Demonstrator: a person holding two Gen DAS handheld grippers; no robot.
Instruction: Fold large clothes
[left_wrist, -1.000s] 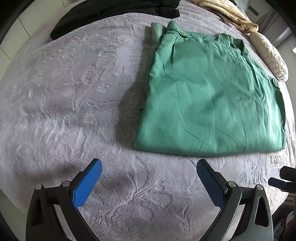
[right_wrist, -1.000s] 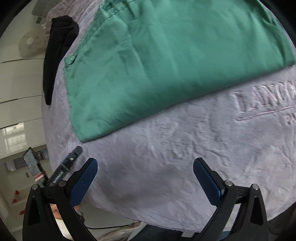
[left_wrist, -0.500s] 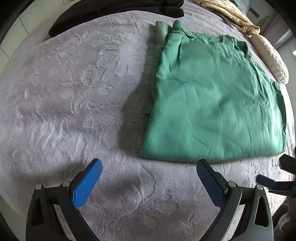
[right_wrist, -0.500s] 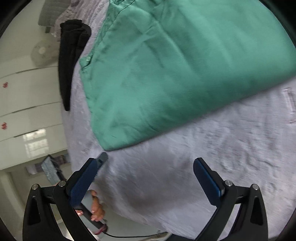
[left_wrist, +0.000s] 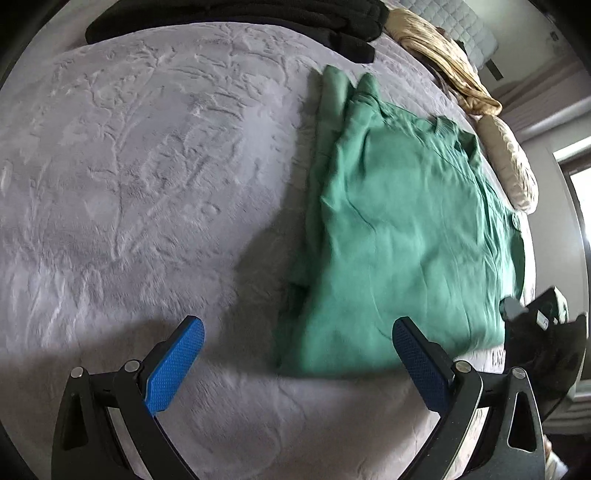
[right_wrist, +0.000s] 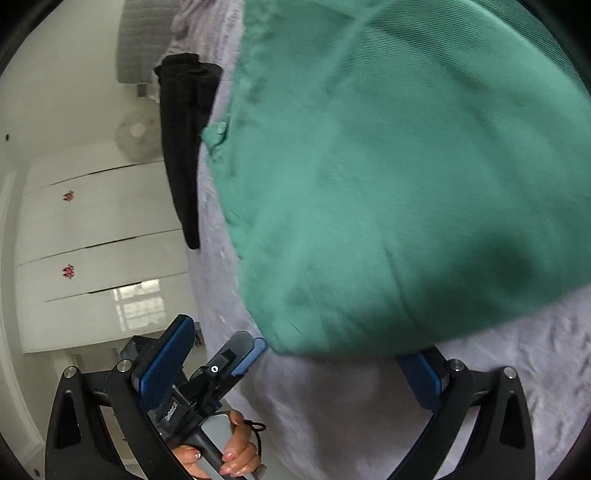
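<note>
Left wrist: black clothes (left_wrist: 236, 14) and cushion (left_wrist: 506, 162) flank green garment (left_wrist: 406, 236).

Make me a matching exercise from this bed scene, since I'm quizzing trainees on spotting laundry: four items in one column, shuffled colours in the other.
Items:
1. folded garment
2. blanket
3. clothing pile at the far edge
4. left gripper finger pads

Colours:
A. grey
B. blue
C. green
D. black

Pairs: 1-C, 2-A, 3-D, 4-B
</note>
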